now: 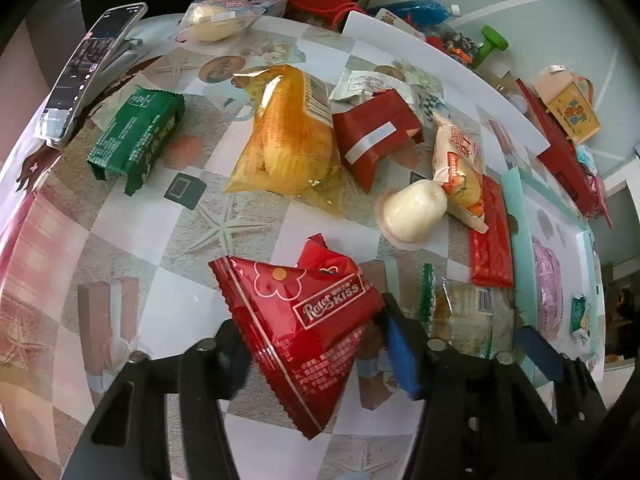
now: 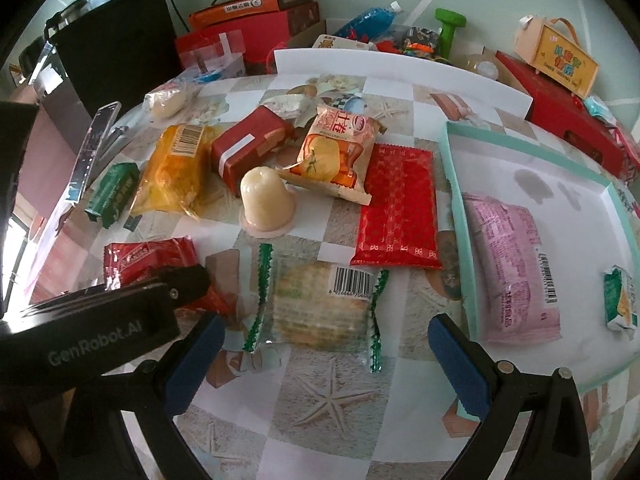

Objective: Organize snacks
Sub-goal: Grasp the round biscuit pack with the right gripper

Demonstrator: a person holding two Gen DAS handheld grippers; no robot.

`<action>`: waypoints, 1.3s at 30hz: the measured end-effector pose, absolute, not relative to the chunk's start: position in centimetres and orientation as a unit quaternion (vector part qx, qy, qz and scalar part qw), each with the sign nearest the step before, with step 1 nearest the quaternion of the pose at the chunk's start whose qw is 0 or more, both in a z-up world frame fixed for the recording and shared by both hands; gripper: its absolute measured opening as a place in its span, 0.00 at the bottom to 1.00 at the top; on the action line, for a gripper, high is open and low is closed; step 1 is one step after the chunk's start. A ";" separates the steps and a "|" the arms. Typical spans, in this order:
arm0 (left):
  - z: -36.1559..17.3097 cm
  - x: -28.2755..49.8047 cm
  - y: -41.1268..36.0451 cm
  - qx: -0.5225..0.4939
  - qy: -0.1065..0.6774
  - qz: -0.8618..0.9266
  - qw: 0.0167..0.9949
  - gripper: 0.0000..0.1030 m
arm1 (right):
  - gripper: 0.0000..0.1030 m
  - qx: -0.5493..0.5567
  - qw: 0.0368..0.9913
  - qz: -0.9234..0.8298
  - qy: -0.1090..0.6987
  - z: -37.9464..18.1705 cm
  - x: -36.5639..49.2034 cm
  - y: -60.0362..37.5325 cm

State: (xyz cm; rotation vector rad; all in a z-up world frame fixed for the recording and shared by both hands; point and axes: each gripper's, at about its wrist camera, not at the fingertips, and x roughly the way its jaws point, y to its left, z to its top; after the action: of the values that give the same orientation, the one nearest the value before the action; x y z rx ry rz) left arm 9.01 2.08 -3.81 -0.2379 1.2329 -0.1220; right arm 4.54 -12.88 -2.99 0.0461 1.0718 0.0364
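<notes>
Gripped between the fingers of the left tool [image 1: 316, 344], in the left wrist view, a red triangular snack packet [image 1: 296, 332] is seen with the blue pad [image 1: 400, 344] pressed against its right edge and the other finger against its left; the jaws are narrowed onto the packet. Beyond the tool a yellow chip bag [image 1: 288, 140] and a white jelly cup [image 1: 414, 210] are laid on the counter [image 1: 188, 296], and a green packet [image 1: 134, 136] lies far to the left.

From the right wrist view, the right tool [image 2: 324, 344] is shown wide open, nothing held, with a round biscuit in a clear wrapper [image 2: 320, 308] lying between its fingers and not yet touched. To its right a mint-rimmed tray [image 2: 454, 184] is seen holding a pink packet [image 2: 516, 256] (presumably the sorting place), a detail mostly cropped in the left view. The left tool's black body is also visible here from outside.

A slip is judged possible: the red packet is puffy and glossy and is pinched only at its edges. Collision between the two tools, working just beside each other, could also be caused.
</notes>
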 end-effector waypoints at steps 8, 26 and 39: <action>-3.8 9.1 3.7 -0.128 0.573 -0.037 0.809 0.57 | 0.95 0.028 0.851 0.015 0.525 -4.1 5.0 -12.9; -3.9 9.4 2.4 -0.107 0.575 -0.039 0.810 0.56 | 0.71 0.015 0.851 -0.007 0.525 -4.9 5.7 -12.7; -3.3 9.5 2.5 -0.120 0.569 -0.050 0.812 0.53 | 0.57 0.028 0.854 -0.007 0.519 -4.5 5.6 -13.2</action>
State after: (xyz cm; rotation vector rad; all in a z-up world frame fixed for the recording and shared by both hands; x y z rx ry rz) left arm 9.48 2.55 -3.30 -0.2566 1.2142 -0.1074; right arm 5.59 -13.23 -4.54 0.0583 1.0924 -0.0141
